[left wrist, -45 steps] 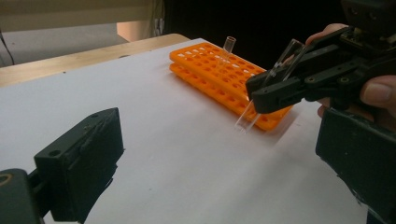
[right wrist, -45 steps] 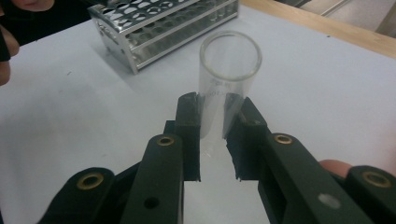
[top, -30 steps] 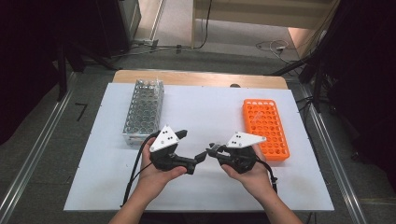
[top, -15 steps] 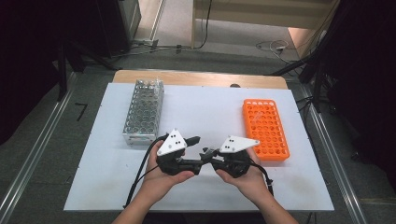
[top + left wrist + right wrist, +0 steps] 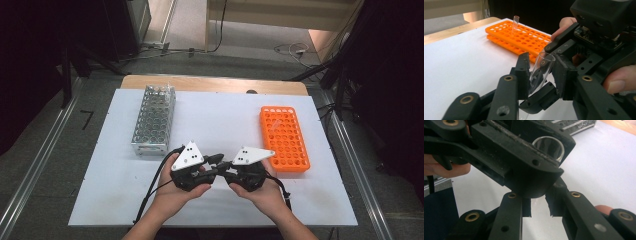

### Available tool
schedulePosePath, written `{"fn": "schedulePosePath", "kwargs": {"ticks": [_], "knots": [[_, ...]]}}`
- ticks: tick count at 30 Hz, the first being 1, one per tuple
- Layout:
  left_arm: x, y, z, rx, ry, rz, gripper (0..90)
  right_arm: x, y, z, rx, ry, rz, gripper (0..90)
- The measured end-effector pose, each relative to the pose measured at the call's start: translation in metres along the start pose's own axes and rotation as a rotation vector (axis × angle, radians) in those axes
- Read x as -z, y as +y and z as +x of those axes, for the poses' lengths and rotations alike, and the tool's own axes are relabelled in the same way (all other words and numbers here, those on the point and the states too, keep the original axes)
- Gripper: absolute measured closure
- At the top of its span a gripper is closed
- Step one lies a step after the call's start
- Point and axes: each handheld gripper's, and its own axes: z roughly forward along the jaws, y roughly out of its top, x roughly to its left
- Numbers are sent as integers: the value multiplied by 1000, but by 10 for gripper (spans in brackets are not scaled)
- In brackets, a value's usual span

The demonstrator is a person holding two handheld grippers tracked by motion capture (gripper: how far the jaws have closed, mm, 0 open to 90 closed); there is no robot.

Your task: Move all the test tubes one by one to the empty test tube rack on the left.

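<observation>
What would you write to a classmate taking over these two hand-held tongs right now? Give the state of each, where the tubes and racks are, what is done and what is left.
Left tongs: shut on a clear test tube, tilted, open mouth upward, over the near middle of the table.
Right tongs: open, tips close under the left ones, gripping nothing.
Orange rack, at the right, holds one upright tube; metal rack stands at the left.
Done: one tube racked, another in hand.
Left: probably pass the held tube across and seat it in the orange rack.
</observation>
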Motion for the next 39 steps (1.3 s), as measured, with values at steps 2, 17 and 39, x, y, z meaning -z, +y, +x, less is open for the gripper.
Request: {"fn": "schedulePosePath", "kwargs": {"ticks": [2, 17, 39], "knots": [[0, 0, -1, -7, 6, 2, 680, 0, 0, 0, -1, 2, 2, 739], [0, 0, 0, -10, 4, -6, 708, 0, 0, -1, -5, 19, 7, 739], [2, 1, 5, -12, 31, -23, 746, 1, -1, -5, -35, 51, -4, 584]]}}
